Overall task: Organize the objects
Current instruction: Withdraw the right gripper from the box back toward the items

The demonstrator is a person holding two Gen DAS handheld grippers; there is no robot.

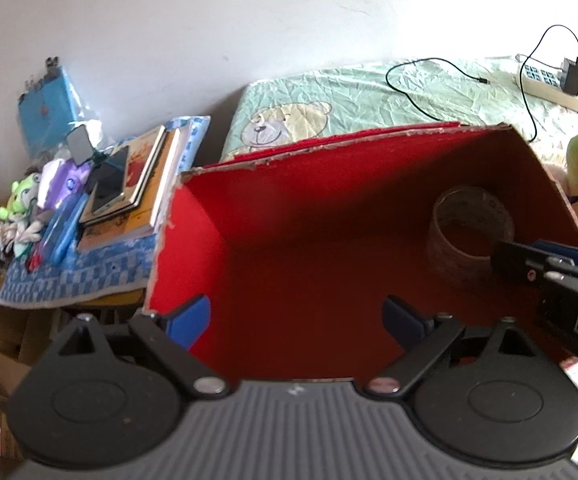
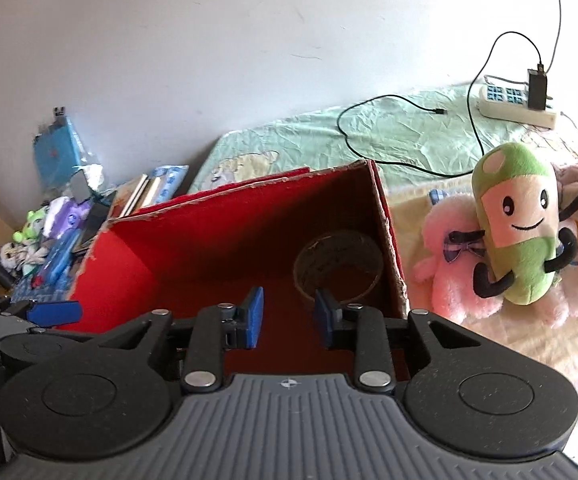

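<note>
The tape roll (image 2: 339, 266) lies flat in the box (image 2: 193, 240), in its right far corner. The right gripper (image 2: 288, 317), partly spread and empty, is held just short of the roll. The left gripper (image 1: 296, 322), spread wide and empty, is held over the box's left half, farther from the roll.

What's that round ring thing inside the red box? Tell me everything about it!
It's a roll of tape, a wide brownish ring with a hollow middle and a cardboard-looking core. It sits in the far right corner of the red box, near the right wall. The right gripper is open just in front of it; one finger overlaps its rim, but whether they touch is unclear.
</note>
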